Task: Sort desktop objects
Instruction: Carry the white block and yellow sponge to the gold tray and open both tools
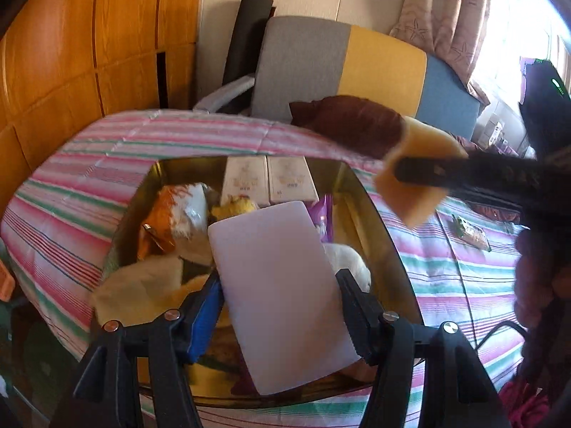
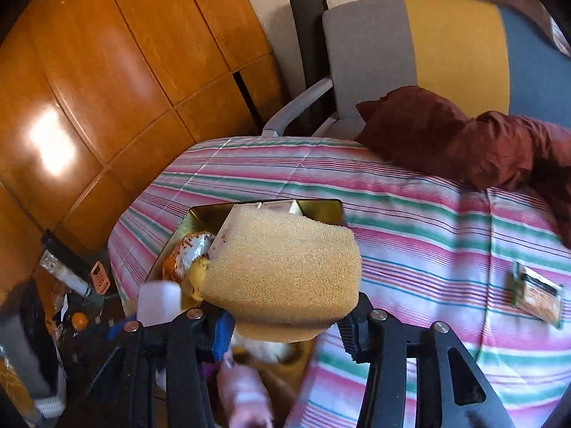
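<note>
My left gripper [image 1: 280, 281] is shut on a flat pale lilac block [image 1: 274, 285] and holds it over a gold tin [image 1: 371, 221]. The tin holds two cream boxes [image 1: 267, 178], an orange-and-white packet [image 1: 178, 217], a yellow toy and a white plush. My right gripper [image 2: 285, 321] is shut on a yellow sponge [image 2: 285, 267] and holds it above the tin's right side [image 2: 317, 208]. The sponge also shows in the left wrist view [image 1: 414, 185], pinched by the right gripper's black finger [image 1: 446, 174]. The lilac block's end shows in the right wrist view [image 2: 158, 301].
The tin sits on a pink, green and white striped cloth [image 2: 428, 235]. A small snack packet [image 2: 539, 297] lies on the cloth at the right. A dark red cushion [image 2: 446, 132] and a grey, yellow and blue chair [image 2: 410, 53] stand behind. A wooden wardrobe [image 2: 107, 71] stands left.
</note>
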